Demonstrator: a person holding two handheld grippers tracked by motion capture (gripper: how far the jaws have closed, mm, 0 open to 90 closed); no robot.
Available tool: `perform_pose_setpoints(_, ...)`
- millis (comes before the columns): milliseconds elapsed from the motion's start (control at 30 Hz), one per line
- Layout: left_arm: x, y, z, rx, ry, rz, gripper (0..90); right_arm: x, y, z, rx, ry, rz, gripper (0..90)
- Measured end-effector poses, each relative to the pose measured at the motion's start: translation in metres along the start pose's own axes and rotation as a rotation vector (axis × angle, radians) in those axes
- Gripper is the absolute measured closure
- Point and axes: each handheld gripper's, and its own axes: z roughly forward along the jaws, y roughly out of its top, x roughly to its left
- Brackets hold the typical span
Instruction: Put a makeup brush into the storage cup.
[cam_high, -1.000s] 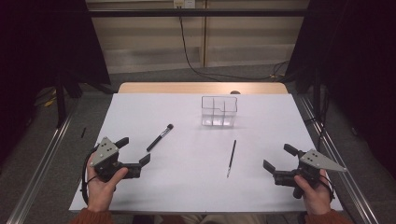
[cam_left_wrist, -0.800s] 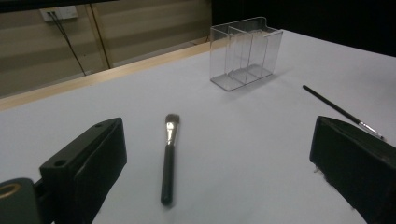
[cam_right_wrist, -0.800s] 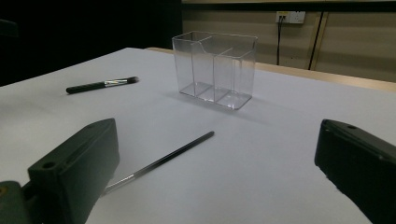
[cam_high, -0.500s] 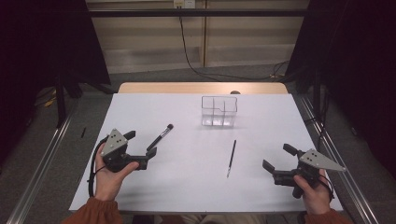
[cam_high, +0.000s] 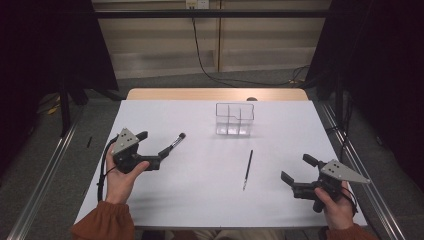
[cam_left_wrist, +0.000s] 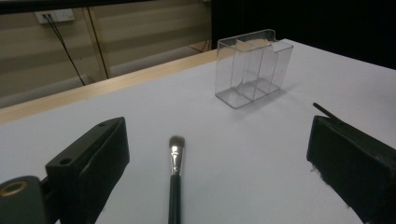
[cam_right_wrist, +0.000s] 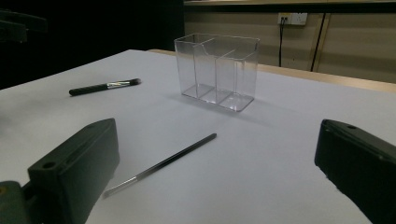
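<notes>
step in hand: left gripper (cam_high: 156, 150) closing in on the makeup brush (cam_high: 173, 145), judged a pick-up meant for the clear organiser (cam_high: 235, 119).
left fingers: spread wide, holding nothing; in the left gripper view the brush handle runs up between them, bristle end pointing away.
brush position: flat on the white worktop (cam_high: 200, 190), left of the organiser and well apart from it.
right gripper (cam_high: 296, 175): fingers wide open, empty, hovering near the worktop's right front; a thin liner brush (cam_high: 247, 169) lies between it and the centre.
doing it well: centre the handle between the fingers, come low enough to grip the dark handle rather than the ferrule, close square across it so it does not roll.
risk: a finger tip nudging the handle sideways before the close.
</notes>
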Motion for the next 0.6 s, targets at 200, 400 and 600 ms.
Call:
perform_pose_setpoints(200, 0.005, 0.007, 0.008, 0.005, -0.006, 0.022, 4.8, 0.0, 0.0, 0.0, 0.0, 0.001, 0.002, 0.0)
perform_pose_setpoints(400, 0.01, 0.012, 0.012, -0.002, -0.013, 0.024, 4.3, 0.0, 0.0, 0.0, -0.002, 0.005, 0.004, 0.0)
perform_pose_setpoints(600, 0.015, 0.017, 0.018, -0.007, -0.03, 0.031, 3.7, 0.0, 0.0, -0.001, -0.005, 0.008, 0.006, 0.0)
